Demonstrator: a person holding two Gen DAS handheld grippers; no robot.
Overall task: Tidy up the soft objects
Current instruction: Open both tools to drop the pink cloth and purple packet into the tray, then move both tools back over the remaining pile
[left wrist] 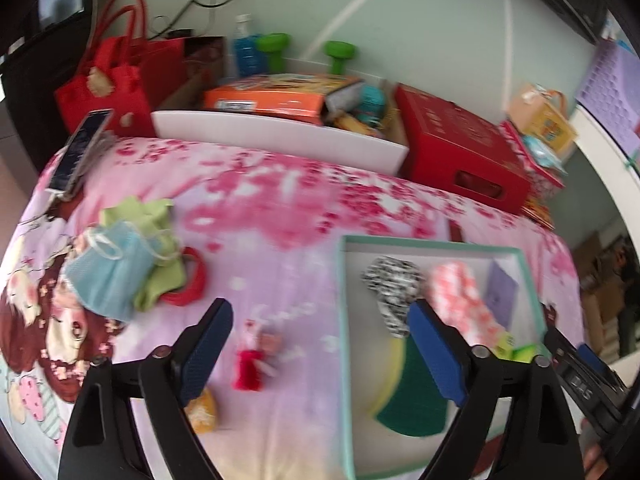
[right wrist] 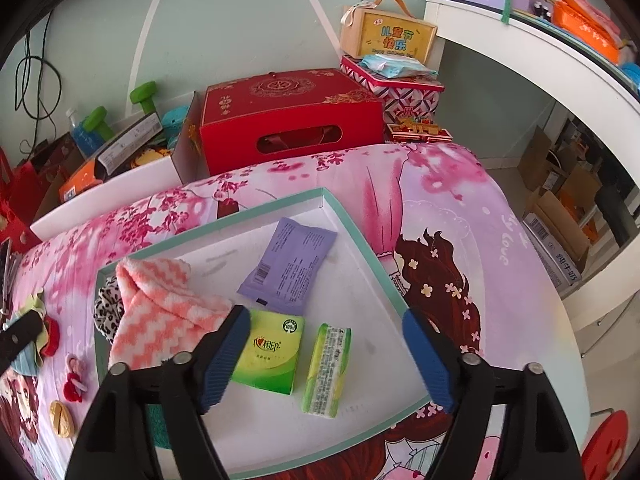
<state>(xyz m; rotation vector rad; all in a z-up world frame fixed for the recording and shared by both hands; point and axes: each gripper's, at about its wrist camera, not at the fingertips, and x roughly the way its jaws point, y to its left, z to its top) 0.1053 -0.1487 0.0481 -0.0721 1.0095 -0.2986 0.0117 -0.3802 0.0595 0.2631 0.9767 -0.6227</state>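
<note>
A shallow white tray with a teal rim [right wrist: 362,236] lies on the pink bedsheet; it also shows in the left wrist view [left wrist: 343,288]. In it lie a pink-and-white zigzag towel [right wrist: 160,312], a leopard-print cloth [left wrist: 394,286], a purple packet [right wrist: 292,260], two green tissue packs [right wrist: 272,356] and a green-and-yellow sponge [left wrist: 408,392]. My right gripper [right wrist: 326,354] is open and empty above the tissue packs. My left gripper [left wrist: 320,348] is open and empty over the tray's left rim. Left on the sheet lie a blue face mask [left wrist: 108,272], a green cloth [left wrist: 160,260], a red hair tie [left wrist: 192,280], a small red doll [left wrist: 252,360] and an orange soft toy [left wrist: 202,412].
A red gift box [right wrist: 288,120], a white bin of boxes [left wrist: 280,136], a red bag [left wrist: 108,84] and green dumbbells [left wrist: 340,56] stand behind the bed. A phone [left wrist: 80,152] lies at the far left. A white shelf [right wrist: 540,48] curves along the right.
</note>
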